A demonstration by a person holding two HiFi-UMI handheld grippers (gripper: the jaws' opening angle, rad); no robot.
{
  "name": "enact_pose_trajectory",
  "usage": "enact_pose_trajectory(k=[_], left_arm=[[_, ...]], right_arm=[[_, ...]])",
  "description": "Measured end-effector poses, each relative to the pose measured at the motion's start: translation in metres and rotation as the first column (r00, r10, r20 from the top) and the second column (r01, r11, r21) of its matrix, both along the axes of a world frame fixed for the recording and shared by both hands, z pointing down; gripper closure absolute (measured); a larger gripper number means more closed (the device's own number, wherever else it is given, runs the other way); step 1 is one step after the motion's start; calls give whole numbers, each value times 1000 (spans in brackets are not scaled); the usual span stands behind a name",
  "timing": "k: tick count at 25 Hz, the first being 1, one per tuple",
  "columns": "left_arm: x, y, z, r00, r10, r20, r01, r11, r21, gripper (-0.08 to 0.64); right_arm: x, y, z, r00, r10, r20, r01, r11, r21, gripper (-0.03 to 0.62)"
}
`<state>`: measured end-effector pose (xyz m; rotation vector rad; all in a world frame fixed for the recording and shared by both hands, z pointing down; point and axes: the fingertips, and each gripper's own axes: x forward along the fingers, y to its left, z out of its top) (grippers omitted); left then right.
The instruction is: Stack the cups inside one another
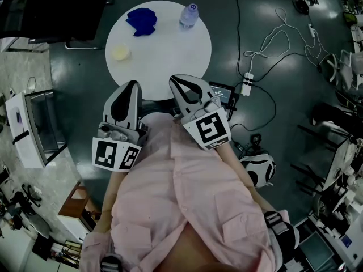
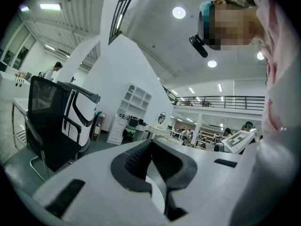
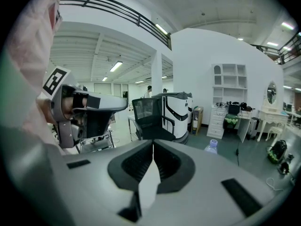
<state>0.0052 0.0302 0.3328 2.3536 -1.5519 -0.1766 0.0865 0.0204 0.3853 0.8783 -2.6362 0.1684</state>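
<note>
Beside the table (image 1: 164, 44) bearing a pale cup (image 1: 121, 52), left gripper (image 1: 132, 86) and right gripper (image 1: 177, 81) sit closed, empty.

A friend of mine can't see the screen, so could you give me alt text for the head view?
Seen from above, a person in a pink shirt holds the left gripper and right gripper, both shut and empty, near a round white table. On it sit a blue object, a water bottle and a pale cup.
</note>
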Motion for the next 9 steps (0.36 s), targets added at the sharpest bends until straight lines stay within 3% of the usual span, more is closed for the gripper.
enact_pose_trajectory(k=[9], left_arm=[[-4,4,4,1000,4,-8,-4,1000,-14,541]], right_arm=[[-4,5,3,1000,2,-7,-2,1000,-7,561]])
